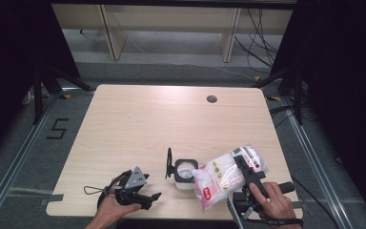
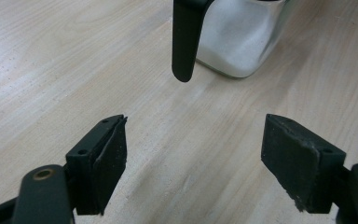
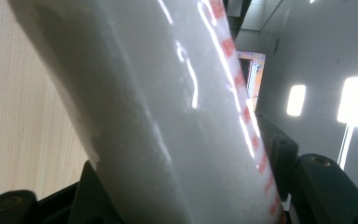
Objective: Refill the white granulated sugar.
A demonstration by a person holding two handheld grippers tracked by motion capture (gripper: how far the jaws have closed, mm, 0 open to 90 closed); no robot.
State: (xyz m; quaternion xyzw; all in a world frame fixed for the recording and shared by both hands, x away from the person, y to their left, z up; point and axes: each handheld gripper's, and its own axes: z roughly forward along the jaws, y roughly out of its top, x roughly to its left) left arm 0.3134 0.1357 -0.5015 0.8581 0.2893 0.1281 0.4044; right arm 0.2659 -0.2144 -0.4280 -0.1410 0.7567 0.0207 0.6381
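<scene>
A clear plastic bag of white powder with red print (image 1: pixel 228 174) is held tilted above the table, its lower corner over a small clear jar (image 1: pixel 185 172) that has a black rim and a black lid (image 1: pixel 169 163) flipped up at its left. My right gripper (image 1: pixel 248 177) is shut on the bag; in the right gripper view the bag (image 3: pixel 168 116) bulges between both jaws. My left gripper (image 1: pixel 148 196) rests on the table left of the jar, open and empty. In the left gripper view (image 2: pixel 193 163) the jar (image 2: pixel 240 37) with white contents and its lid (image 2: pixel 186 37) stand just ahead.
The wooden table (image 1: pixel 138 119) has a round cable hole (image 1: pixel 212 99) at the far right. Beyond it stand wooden furniture legs and floor cables. Dark curtains flank both sides.
</scene>
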